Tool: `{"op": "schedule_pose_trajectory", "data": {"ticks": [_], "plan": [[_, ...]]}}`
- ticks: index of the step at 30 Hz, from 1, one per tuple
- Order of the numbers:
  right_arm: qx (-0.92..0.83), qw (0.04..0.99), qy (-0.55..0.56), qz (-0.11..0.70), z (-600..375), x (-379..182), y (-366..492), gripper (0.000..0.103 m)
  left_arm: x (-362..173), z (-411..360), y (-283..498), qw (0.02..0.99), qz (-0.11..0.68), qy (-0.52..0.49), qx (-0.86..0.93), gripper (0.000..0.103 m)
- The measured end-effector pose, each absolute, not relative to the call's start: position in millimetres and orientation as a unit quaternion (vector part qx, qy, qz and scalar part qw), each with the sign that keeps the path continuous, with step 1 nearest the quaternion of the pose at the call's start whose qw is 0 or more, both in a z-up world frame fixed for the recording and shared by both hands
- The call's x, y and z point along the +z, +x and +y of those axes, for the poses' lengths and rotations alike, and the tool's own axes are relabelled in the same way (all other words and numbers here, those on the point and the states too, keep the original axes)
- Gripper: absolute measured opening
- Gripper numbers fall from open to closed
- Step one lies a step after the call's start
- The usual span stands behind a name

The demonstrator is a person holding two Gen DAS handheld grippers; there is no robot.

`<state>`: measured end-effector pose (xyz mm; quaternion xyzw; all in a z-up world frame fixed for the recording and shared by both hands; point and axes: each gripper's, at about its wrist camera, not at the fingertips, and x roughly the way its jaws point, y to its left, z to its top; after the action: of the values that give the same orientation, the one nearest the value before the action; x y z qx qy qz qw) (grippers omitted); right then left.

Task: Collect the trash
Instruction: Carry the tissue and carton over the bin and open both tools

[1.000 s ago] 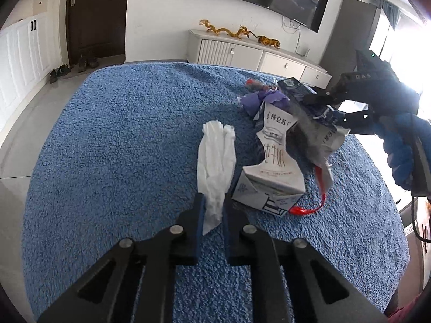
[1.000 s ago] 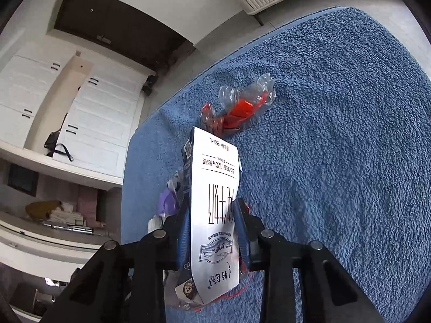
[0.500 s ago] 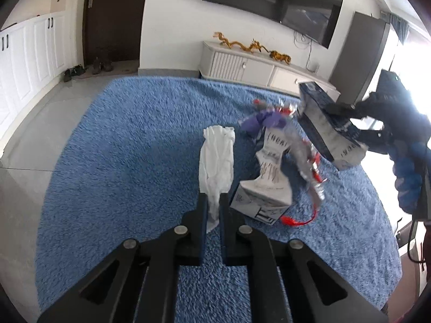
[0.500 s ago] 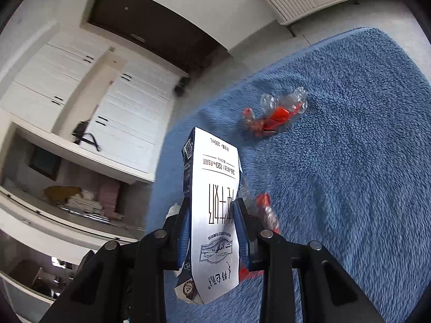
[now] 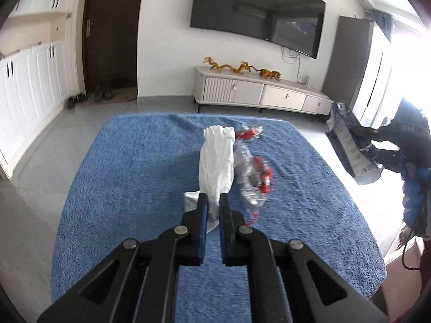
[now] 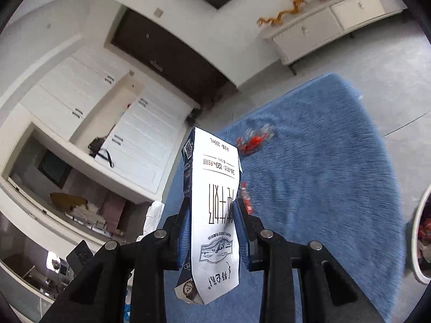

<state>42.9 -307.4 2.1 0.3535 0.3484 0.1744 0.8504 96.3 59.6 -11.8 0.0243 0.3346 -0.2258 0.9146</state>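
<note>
My left gripper [image 5: 212, 202] is shut on a crumpled white tissue [image 5: 216, 161], which hangs lifted above the blue cloth-covered table [image 5: 129, 177]. My right gripper [image 6: 211, 210] is shut on a flattened white and dark blue milk carton [image 6: 212, 215]; the same carton [image 5: 350, 150] shows at the right edge of the left wrist view, off the table's side. On the cloth lie a clear wrapper with red bits [image 5: 256, 180] and a second red and clear wrapper [image 5: 249, 134], the latter also visible as a red wrapper [image 6: 253, 141] beyond the carton.
A white bin rim [image 6: 419, 231] with trash inside shows at the right edge of the right wrist view. A low white TV cabinet [image 5: 258, 94] with golden figurines stands behind the table. A blue-gloved hand [image 5: 414, 191] holds the right gripper. White cupboards line the left wall.
Both grippers rose. The left lifted the tissue off the cloth. The right carried the carton away from the trash pile toward the table's right side; one carton is no longer on the table.
</note>
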Motion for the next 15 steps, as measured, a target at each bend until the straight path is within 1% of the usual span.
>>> {"op": "schedule_pose_trajectory", "data": {"ticks": [7,10,15], "plan": [[0.125,0.87,0.365,0.308,-355,17,-15,0.029,9,-2,63,0.911,0.309,0.059,-0.268,0.007],[0.102,0.872,0.376,0.295,-382,14,-35,0.029,13,-33,54,0.902,0.305,0.075,-0.295,0.007],[0.059,0.872,0.395,0.284,-426,-7,-62,0.029,16,-94,44,0.881,0.311,0.097,-0.343,0.007]]}}
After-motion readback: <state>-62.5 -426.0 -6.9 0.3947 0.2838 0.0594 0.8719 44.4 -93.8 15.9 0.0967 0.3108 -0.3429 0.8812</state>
